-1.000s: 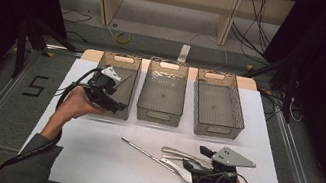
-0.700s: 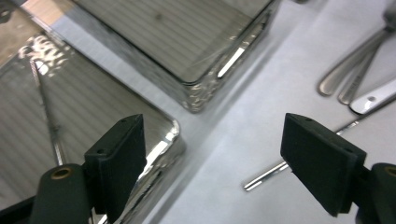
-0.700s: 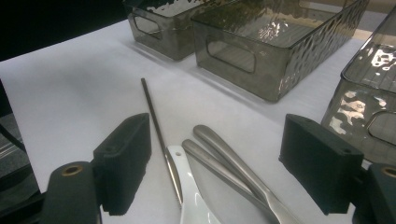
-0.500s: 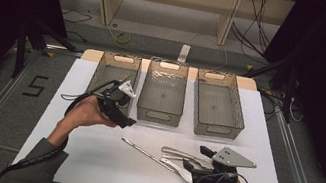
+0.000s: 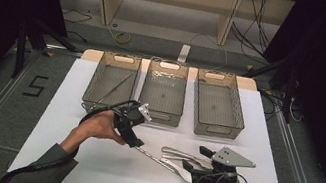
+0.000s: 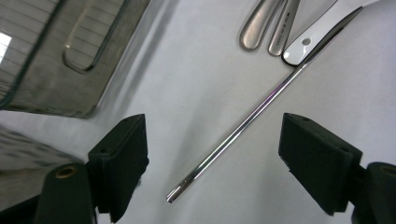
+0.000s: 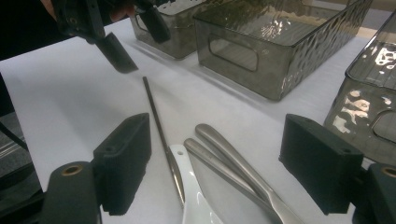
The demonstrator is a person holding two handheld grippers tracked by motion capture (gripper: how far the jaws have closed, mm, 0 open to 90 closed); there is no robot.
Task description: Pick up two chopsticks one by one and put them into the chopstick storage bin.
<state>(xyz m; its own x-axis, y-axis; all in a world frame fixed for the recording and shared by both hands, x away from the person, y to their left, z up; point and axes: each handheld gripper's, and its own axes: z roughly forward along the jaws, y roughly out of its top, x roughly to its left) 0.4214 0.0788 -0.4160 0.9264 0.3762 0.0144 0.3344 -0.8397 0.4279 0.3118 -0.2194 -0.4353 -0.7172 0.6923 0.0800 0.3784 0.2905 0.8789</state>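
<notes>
Since the earlier frame my left gripper (image 5: 134, 140) has left the left bin (image 5: 95, 92), jaws apart over the rod (image 6: 243, 126) on the table. Right gripper (image 5: 183, 168) open by 3 utensils (image 7: 224, 163). 1 item binned.

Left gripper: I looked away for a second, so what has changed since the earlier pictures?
The left gripper came back from over the left bin toward the person and now hangs open over the thin metal rod's near end. Nothing was grasped. The right gripper, the utensils and the bins stayed put.
</notes>
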